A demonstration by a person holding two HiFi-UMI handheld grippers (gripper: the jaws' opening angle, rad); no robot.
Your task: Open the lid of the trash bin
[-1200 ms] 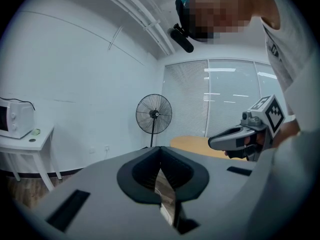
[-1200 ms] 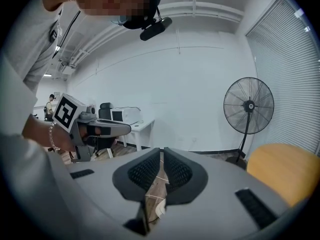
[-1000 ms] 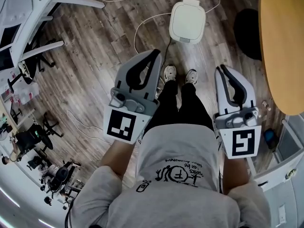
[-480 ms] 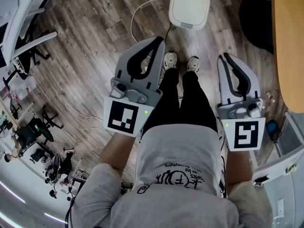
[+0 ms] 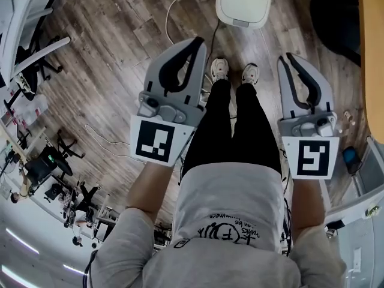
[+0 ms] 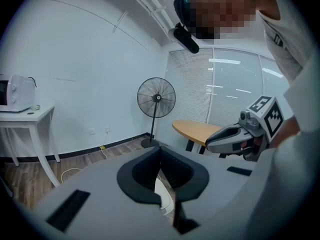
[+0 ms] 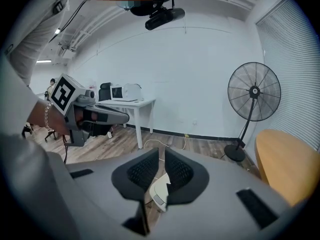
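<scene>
Trash bin (image 5: 243, 2): white, lid down, on wood floor (image 5: 120, 41) straight ahead of shoes (image 5: 219, 69), well apart from both grippers. White cable (image 5: 167, 15) curving just left of it; round table (image 5: 373, 35) off right. Left gripper (image 5: 197, 41), right gripper (image 5: 287, 57): jaws pressed together, holding nothing, hovering above floor.

The head view looks steeply down from above the person (image 5: 231, 203) onto the brown wood-plank floor (image 5: 120, 35), the white rounded-square trash bin (image 5: 243, 2) at its top edge. The left gripper view rides the left hand-held gripper (image 5: 198, 40), facing nearly level across the room; the right gripper view likewise rides the right hand-held gripper (image 5: 287, 56). Both share the black pedestal fan (image 6: 156, 98) and a sliver of bin between their jaws.
</scene>
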